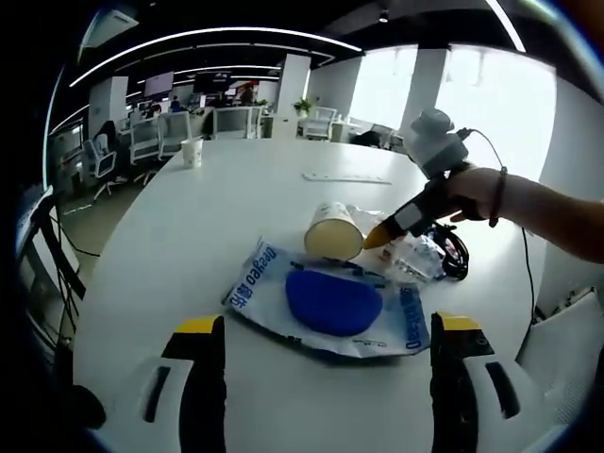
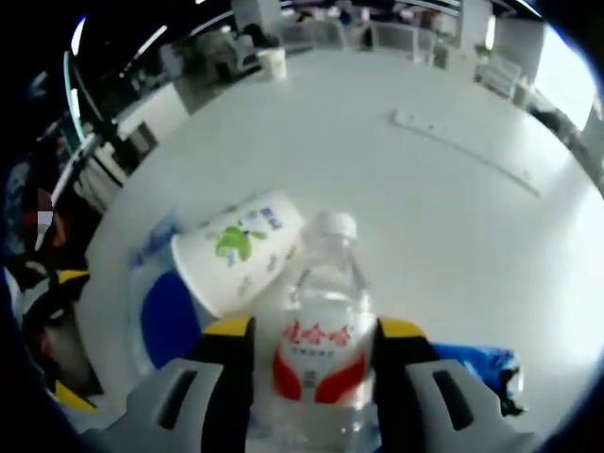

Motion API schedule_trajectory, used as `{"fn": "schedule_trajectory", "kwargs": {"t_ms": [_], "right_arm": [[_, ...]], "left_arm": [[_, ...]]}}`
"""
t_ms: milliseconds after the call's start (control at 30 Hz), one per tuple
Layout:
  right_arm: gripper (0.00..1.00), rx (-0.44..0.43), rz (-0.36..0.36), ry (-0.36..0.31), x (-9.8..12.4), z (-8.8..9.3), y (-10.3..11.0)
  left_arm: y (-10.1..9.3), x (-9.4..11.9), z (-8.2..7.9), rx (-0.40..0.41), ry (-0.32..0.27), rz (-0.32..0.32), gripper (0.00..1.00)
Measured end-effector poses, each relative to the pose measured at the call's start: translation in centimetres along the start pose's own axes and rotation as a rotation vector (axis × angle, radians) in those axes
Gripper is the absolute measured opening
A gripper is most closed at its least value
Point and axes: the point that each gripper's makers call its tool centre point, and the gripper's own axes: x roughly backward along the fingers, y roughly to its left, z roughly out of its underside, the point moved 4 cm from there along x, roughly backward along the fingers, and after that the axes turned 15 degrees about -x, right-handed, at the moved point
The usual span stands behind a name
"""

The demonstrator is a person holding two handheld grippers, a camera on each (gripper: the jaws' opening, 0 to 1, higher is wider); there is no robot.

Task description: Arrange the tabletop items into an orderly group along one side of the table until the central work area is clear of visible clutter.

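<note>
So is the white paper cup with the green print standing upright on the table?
No, the white paper cup with the green print lies on its side beside the clear plastic water bottle.

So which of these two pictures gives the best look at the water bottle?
The right gripper view. The water bottle stands close up between that tool's jaws, with its white cap and red label plain. In the left gripper view the bottle is small, far off and partly hidden behind the paper cup.
</note>
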Motion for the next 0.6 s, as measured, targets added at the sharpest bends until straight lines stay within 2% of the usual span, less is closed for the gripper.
{"fn": "schedule_trajectory", "kwargs": {"t_ms": [167, 367, 600], "right_arm": [[0.46, -0.015, 0.022, 0.009, -0.47, -0.16, -0.15], [0.4, -0.039, 0.055, 0.025, -0.69, 0.0, -0.65], [0.38, -0.039, 0.052, 0.03, -0.63, 0.08, -0.57]], "left_arm": [[0.13, -0.02, 0.07, 0.003, 0.001, 0.0, 0.89], [0.28, 0.1, 0.41, 0.009, 0.014, -0.004, 0.87], [0.33, 0.29, 0.67, 0.014, 0.016, -0.007, 0.86]]}}
